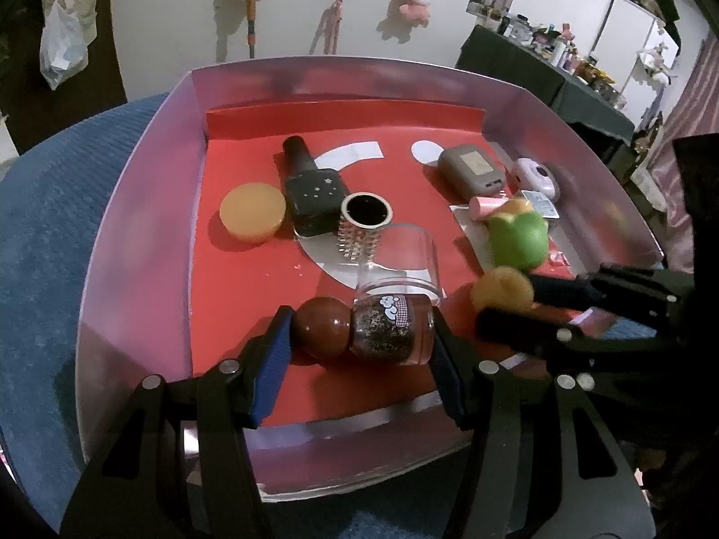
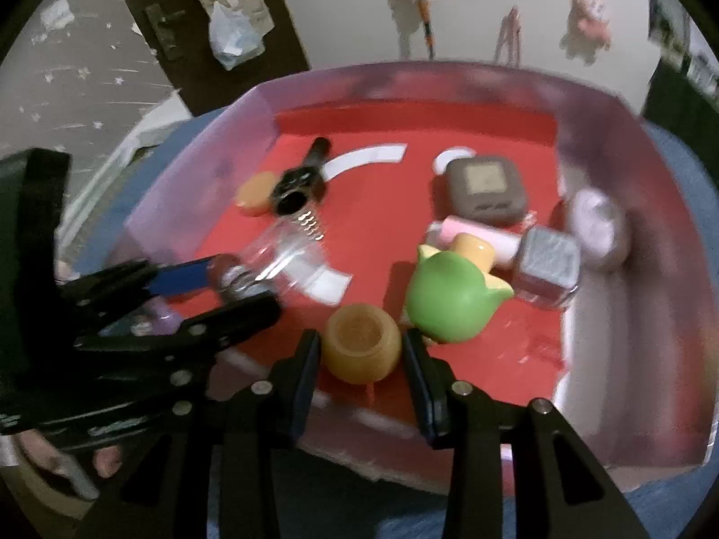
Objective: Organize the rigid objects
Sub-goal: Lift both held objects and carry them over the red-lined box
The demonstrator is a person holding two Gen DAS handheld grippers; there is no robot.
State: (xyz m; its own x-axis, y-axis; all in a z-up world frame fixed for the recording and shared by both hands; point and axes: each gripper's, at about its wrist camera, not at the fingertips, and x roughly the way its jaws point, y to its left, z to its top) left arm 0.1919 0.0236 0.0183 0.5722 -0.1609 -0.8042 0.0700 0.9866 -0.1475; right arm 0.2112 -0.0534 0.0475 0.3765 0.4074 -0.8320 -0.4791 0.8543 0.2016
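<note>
A shallow tray (image 1: 139, 233) with a red floor holds the objects. My left gripper (image 1: 359, 341) is shut on a spice jar (image 1: 386, 330) with a round brown cap (image 1: 321, 332), held sideways over the tray's near part. My right gripper (image 2: 361, 352) is shut on a small yellow-brown cup (image 2: 361, 343); it also shows in the left wrist view (image 1: 501, 289). A green toy (image 2: 449, 298) lies just beyond that cup. A clear plastic cup (image 1: 400, 256) lies on its side behind the jar.
On the red floor lie an orange disc (image 1: 252, 212), a dark starred bottle (image 1: 310, 193), a round hair brush (image 1: 361, 224), a grey-brown case (image 2: 487, 188), a pink tube (image 2: 476, 236), a grey cube (image 2: 546, 267) and a pale round device (image 2: 597, 229). A blue cloth (image 1: 58, 206) lies under the tray.
</note>
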